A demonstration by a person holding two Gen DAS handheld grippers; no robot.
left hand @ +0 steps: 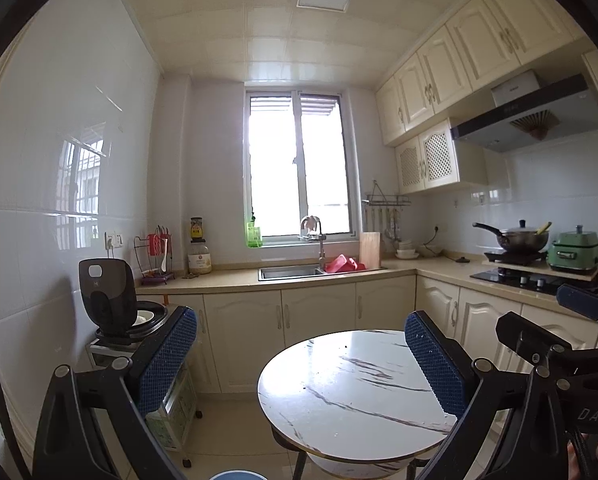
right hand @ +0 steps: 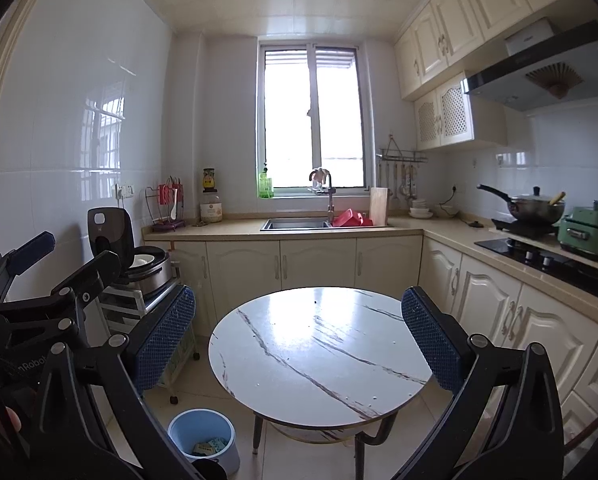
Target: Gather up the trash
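A round white marble table (right hand: 319, 352) stands in the kitchen with only tiny dark specks on its top. Left of it on the floor is a light blue bin (right hand: 203, 436) holding crumpled trash (right hand: 210, 449); in the left wrist view only the bin's rim (left hand: 239, 475) shows. My right gripper (right hand: 297, 338) hovers open above the table's near side with nothing between its blue pads (right hand: 163, 336). My left gripper (left hand: 299, 364) is open and empty too, held beside it. Each gripper appears at the edge of the other's view: the right gripper (left hand: 551, 316), the left gripper (right hand: 65, 260).
A rice cooker (right hand: 147, 268) sits on a wheeled rack (right hand: 171, 344) left of the table. Cream cabinets (right hand: 319, 264) and a counter with a sink (right hand: 297, 224) run along the back. At right are a hob (right hand: 539, 256), a pan (right hand: 535, 204) and a green appliance (right hand: 587, 232).
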